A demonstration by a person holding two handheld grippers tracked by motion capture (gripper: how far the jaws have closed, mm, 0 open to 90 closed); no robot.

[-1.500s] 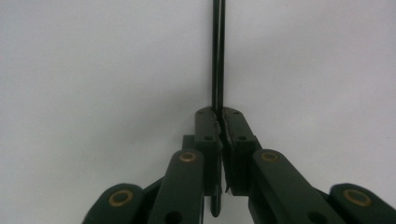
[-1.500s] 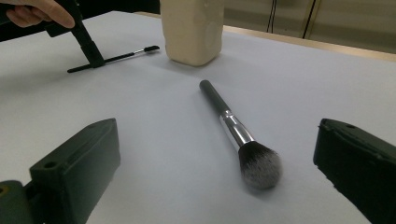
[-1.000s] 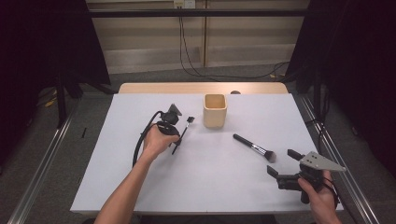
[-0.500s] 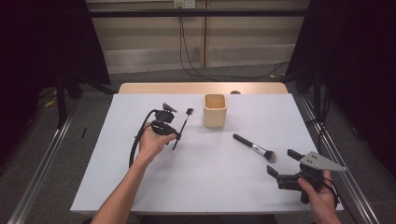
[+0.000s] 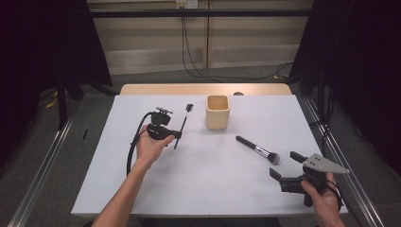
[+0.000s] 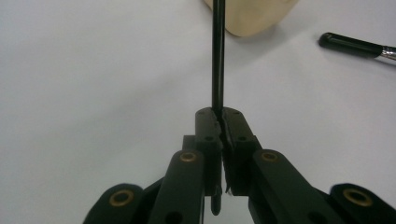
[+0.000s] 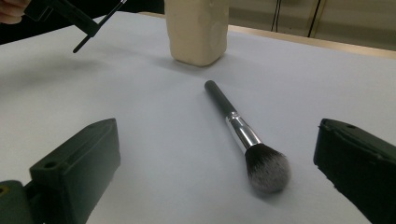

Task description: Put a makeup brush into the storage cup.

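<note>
While pinched mid-stem in left tongs (image 6: 218, 122), thin wand (image 5: 182, 125) held above surface (image 5: 213, 189), tip toward cup (image 5: 217, 112). Brush (image 5: 257, 149) flat right of cup, just ahead of right tongs (image 5: 283, 165), spread wide, gripping nothing.

Cup (image 5: 217, 112) beige, brush (image 5: 257, 150) blk, tablecloth (image 5: 203, 179) wht.

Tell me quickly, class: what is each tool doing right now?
Left tool: closed, holding a thin black brush by its stick.
Right tool: open, holding nothing; the powder brush lies ahead.
</note>
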